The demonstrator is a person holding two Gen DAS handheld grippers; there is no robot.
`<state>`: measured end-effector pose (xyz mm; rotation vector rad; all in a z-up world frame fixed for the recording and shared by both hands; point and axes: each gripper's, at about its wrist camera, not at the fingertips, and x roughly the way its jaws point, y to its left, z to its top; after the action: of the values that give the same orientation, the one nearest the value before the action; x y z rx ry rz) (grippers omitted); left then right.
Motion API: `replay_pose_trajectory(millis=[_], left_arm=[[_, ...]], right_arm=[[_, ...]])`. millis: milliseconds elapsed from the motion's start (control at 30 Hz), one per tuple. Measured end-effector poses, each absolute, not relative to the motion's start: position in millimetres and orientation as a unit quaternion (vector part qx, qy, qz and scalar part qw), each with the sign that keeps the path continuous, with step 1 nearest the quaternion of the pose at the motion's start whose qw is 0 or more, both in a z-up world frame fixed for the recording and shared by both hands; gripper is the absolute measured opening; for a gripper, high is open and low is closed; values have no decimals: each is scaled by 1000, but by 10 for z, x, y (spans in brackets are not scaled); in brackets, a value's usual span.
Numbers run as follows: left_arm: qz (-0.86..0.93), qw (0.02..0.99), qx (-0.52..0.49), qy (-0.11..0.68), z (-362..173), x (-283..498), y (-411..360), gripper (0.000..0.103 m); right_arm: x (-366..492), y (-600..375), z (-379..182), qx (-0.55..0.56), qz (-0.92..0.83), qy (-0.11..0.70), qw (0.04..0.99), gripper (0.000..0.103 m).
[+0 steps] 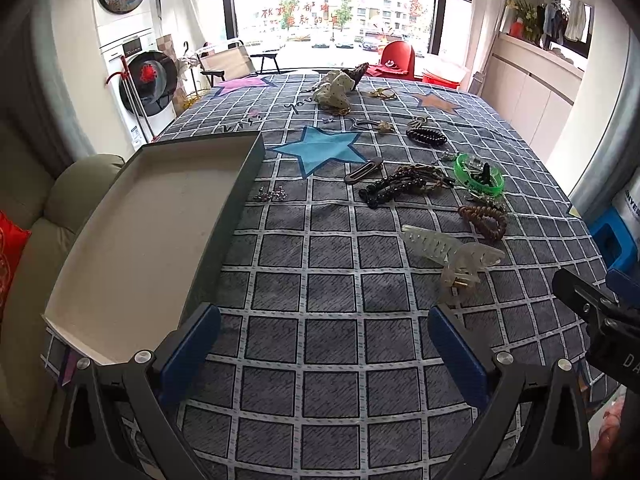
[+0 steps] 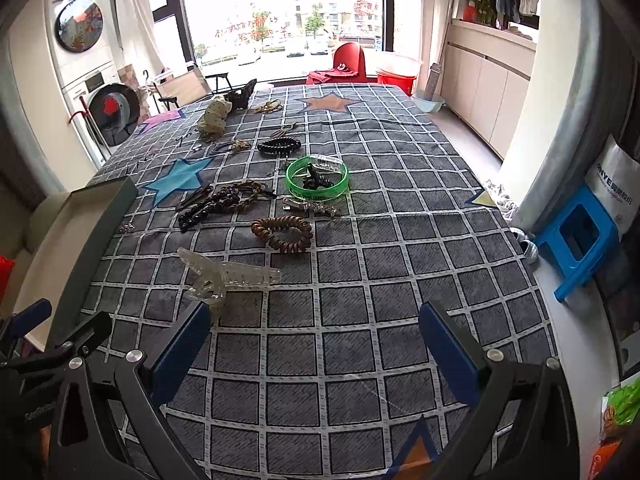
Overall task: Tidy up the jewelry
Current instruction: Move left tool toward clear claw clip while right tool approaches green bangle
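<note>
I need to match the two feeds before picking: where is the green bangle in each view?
Left wrist: green bangle at right of centre, beyond the brown coil hair tie.
Right wrist: green bangle near centre, beyond the same hair tie.
Shared landmark: blue star, left of the bangle.

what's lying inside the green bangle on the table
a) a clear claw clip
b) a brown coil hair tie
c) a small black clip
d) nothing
c: a small black clip sits within the green bangle; the brown coil tie and clear claw clip lie nearer the grippers, outside it.

blue stool [image 2: 576, 240], red chair [image 2: 349, 62]
</note>
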<state>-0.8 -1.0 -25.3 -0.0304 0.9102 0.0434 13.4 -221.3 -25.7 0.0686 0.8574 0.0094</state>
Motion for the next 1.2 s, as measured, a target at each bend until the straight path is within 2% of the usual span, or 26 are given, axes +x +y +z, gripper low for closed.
replay_pose_trajectory(millis=[1200], left_arm=[[22, 894, -6, 448, -314, 33, -57, 103]], right_arm=[[144, -2379, -285, 47, -6, 419, 907, 103]])
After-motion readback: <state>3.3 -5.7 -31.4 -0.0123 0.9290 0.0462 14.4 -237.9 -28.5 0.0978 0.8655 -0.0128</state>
